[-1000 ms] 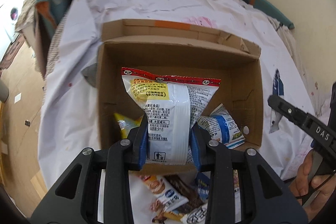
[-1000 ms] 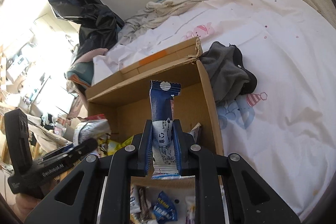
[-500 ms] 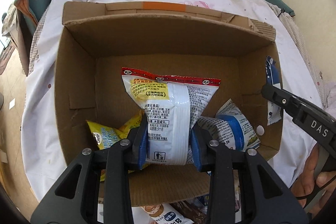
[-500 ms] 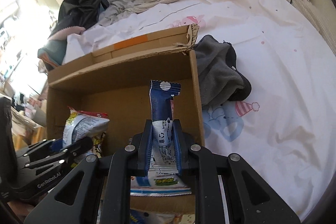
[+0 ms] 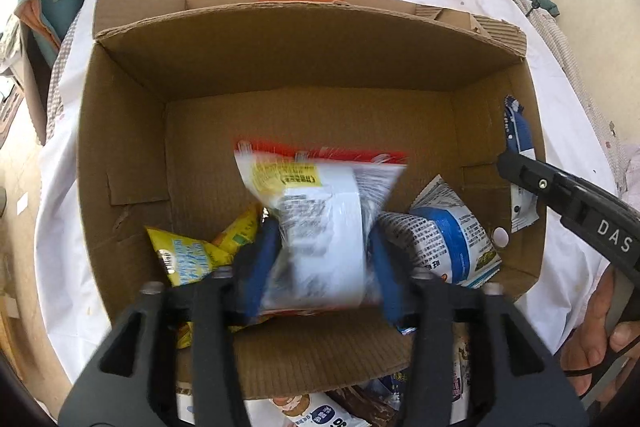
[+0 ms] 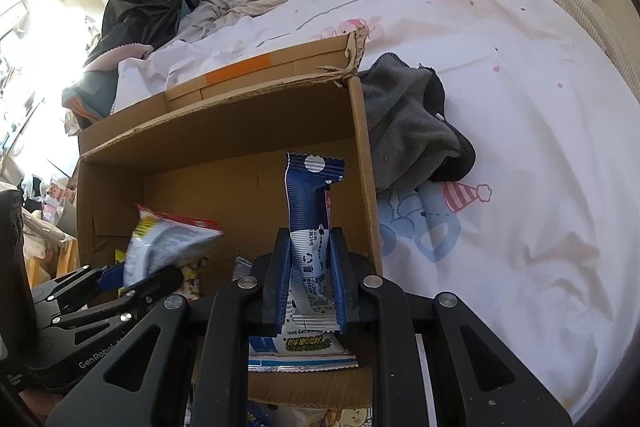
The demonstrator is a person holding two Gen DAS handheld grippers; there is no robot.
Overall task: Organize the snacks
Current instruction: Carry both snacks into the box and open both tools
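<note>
Bedside: left hand-held gripper (image 5: 322,259) just opening around chip bag (image 5: 320,223).

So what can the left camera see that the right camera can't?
Only the left wrist view shows the yellow packet inside the box and a hand on the right tool's handle. Only the right wrist view shows the grey cloth beside the box. Both show the cardboard box, the white-and-red bag and the blue packet.
</note>
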